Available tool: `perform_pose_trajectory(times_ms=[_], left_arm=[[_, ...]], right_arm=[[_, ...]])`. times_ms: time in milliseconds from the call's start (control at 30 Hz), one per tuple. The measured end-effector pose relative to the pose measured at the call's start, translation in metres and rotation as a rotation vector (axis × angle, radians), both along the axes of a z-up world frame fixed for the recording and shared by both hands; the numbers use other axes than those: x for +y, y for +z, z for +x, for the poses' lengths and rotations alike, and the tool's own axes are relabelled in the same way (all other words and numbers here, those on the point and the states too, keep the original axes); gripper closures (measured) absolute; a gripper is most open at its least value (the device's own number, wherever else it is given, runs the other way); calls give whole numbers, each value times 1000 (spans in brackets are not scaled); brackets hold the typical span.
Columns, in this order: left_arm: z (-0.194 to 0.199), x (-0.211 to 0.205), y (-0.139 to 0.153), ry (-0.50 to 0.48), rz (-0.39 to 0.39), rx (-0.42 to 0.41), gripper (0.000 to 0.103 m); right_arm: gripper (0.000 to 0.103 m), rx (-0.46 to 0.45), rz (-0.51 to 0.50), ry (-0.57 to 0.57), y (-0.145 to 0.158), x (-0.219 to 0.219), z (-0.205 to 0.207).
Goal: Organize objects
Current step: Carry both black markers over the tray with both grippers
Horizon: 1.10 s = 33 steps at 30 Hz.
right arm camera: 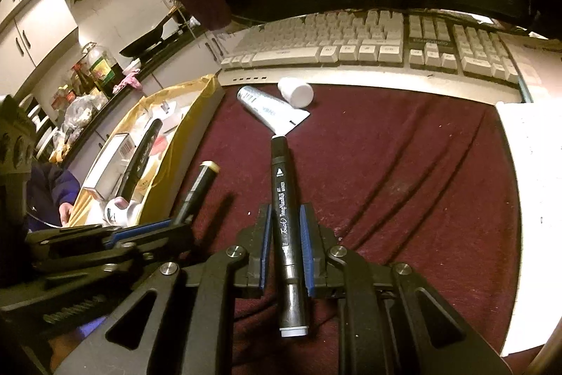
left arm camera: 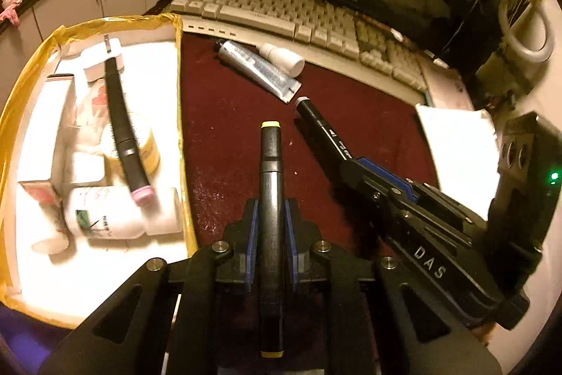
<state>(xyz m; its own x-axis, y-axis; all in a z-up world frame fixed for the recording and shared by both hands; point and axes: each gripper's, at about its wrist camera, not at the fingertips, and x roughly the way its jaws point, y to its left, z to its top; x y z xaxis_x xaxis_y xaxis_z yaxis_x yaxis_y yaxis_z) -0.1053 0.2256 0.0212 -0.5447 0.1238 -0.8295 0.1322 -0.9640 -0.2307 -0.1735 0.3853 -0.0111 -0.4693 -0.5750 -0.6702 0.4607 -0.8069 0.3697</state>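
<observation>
Left gripper (left arm camera: pixel 270 220) clamped on the yellow-capped marker (left arm camera: pixel 270 164), right gripper (right arm camera: pixel 286 245) clamped on the grey-capped marker (right arm camera: pixel 285 209) — box (left arm camera: pixel 181 86) to the left; slim barrels may pivot, missing it.

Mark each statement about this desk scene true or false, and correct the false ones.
1. The left gripper holds a yellow-capped marker. True.
2. The right gripper is empty. False: its jaws grip a grey-capped marker.
3. A pink-capped marker lies in the white box. True.
4. The silver tube is inside the box. False: it lies on the maroon cloth near the keyboard.
5. The small white bottle stands upright. False: it lies on its side.
</observation>
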Motion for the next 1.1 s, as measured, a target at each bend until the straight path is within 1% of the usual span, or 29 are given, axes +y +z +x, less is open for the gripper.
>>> perform_pose_trajectory(times_ms=[67,133,267,367,467,633,733,800,900,1000,1100], left_arm=[[7,-7,7,10,18,19,91],[14,-16,15,29,35,34,91],[31,-43,32,101,27,75,91],[42,-70,40,173,36,93,91],[51,-99,40,228,82,94,91],[59,-141,36,331,99,80,91],[57,-156,31,360,94,67,91],[54,-163,25,357,103,58,91],[47,-174,16,377,94,41,91],[42,-183,6,391,111,15,91],[40,-185,-2,390,105,1,91]], right_arm=[[89,13,-30,-7,4,4,2],[89,20,-86,-7,9,10,5],[89,-4,-216,-3,19,15,10],[89,-2,-269,25,30,4,16],[89,-15,-305,87,38,-17,20],[89,-46,-306,206,39,-68,20],[89,-56,-267,239,33,-99,21],[89,-67,-228,240,27,-117,20],[89,-66,-189,228,22,-135,17],[89,-62,-162,213,18,-141,15],[89,-60,-162,213,17,-143,13]])
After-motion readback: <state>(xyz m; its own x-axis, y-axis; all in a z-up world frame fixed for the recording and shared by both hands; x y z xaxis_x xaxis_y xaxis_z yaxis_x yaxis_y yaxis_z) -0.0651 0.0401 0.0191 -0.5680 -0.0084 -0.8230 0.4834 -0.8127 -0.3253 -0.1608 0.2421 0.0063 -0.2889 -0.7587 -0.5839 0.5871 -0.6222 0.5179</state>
